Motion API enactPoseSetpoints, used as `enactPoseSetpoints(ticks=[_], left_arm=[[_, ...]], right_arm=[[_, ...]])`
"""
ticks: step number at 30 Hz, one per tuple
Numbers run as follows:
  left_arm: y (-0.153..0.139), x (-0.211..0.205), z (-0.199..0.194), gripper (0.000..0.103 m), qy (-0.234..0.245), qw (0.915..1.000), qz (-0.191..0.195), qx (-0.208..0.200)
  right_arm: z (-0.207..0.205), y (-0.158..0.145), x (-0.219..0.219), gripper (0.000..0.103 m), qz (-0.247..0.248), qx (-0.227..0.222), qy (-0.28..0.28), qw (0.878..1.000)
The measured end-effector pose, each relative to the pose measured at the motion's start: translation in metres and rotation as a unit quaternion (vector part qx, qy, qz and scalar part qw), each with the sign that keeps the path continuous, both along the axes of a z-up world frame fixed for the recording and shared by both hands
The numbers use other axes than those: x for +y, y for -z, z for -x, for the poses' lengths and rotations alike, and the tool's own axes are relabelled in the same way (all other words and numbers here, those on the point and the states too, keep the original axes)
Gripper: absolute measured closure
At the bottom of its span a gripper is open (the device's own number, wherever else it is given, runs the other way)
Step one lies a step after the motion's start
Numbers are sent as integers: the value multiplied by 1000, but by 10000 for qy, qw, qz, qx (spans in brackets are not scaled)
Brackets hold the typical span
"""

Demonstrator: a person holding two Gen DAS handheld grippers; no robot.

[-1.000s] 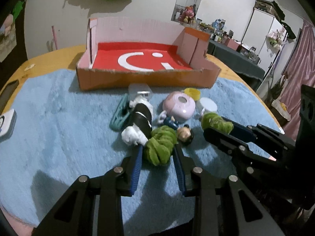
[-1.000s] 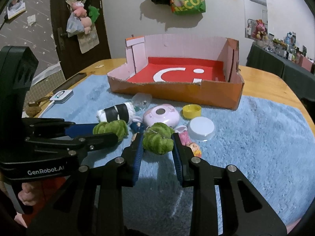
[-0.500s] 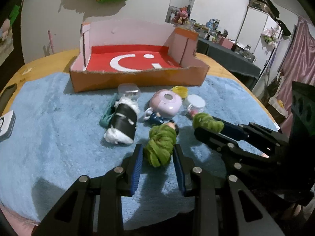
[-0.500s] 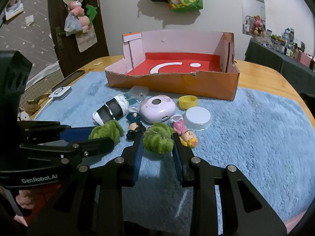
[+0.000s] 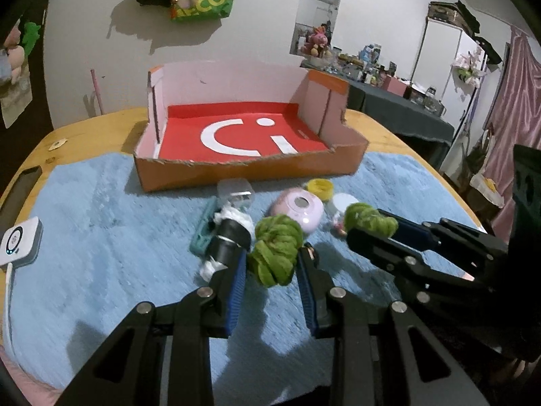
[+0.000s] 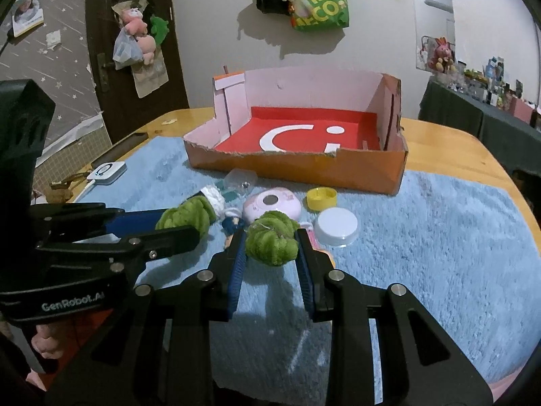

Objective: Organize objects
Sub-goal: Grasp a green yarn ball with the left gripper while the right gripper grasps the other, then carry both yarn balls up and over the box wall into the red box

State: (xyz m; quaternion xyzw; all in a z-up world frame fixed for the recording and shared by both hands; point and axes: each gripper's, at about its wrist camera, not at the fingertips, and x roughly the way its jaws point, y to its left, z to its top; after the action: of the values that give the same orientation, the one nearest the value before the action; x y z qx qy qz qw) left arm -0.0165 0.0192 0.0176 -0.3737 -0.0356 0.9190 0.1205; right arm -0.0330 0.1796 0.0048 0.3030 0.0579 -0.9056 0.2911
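My left gripper is shut on a green yarn ball and holds it above the blue mat. My right gripper is shut on a second green yarn ball, also lifted; it shows in the left wrist view. The left gripper's ball shows in the right wrist view. An open cardboard box with a red floor stands behind the pile, empty. The box also appears in the right wrist view.
On the mat lie a pink round case, a yellow cap, a white lid, a black-and-white roll, a clear plastic piece, a teal clip and small figurines. A white device lies at the left.
Both grippers have lifted their yarn balls off the mat and moved up and toward the box. The other objects on the mat stayed in place.
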Motion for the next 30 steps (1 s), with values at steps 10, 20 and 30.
enactPoseSetpoints(ticks=[10,20,30], left_arm=[[-13,-10,22,72,-232,9996,39,133],[-22,-15,47,72,-356,9991,89,203],[-27,-21,83,72,-450,9987,142,183]], right_arm=[[13,-14,-8,76,52,80,-7,10000],[34,-29,-14,76,135,152,49,9998],[64,-40,-24,76,131,154,102,9997]])
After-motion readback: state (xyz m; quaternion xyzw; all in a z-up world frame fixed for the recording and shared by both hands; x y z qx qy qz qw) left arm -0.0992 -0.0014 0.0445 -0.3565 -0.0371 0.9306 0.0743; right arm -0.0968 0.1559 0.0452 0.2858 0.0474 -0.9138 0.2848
